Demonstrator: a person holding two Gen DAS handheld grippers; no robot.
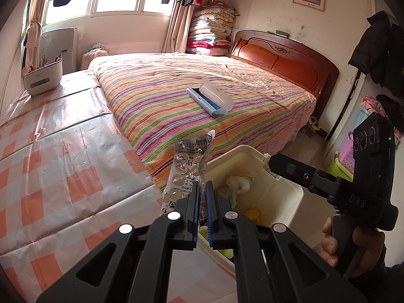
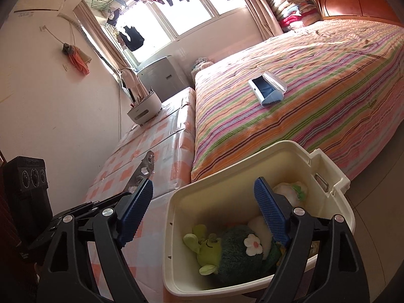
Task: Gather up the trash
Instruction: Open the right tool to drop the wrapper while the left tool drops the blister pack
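Observation:
My left gripper (image 1: 202, 192) is shut on the lower edge of a crumpled silver blister pack (image 1: 186, 164), which stands upright just left of a cream plastic bin (image 1: 277, 197). The same blister pack (image 2: 144, 168) shows in the right wrist view, over the checkered surface. My right gripper (image 2: 202, 193) is open above the bin (image 2: 214, 202) with nothing between its blue pads (image 2: 267, 207). In the bin lie a green plush toy (image 2: 204, 250), a dark green furry item with a white flower, and crumpled white and green bits.
A bed with a striped cover (image 1: 161, 96) lies behind the bin, with a blue and white brush (image 1: 209, 98) on it. Left of it is a checkered plastic-covered surface (image 1: 63, 164) holding a white pen holder (image 1: 43, 75). A hand (image 1: 328, 242) grips the right tool.

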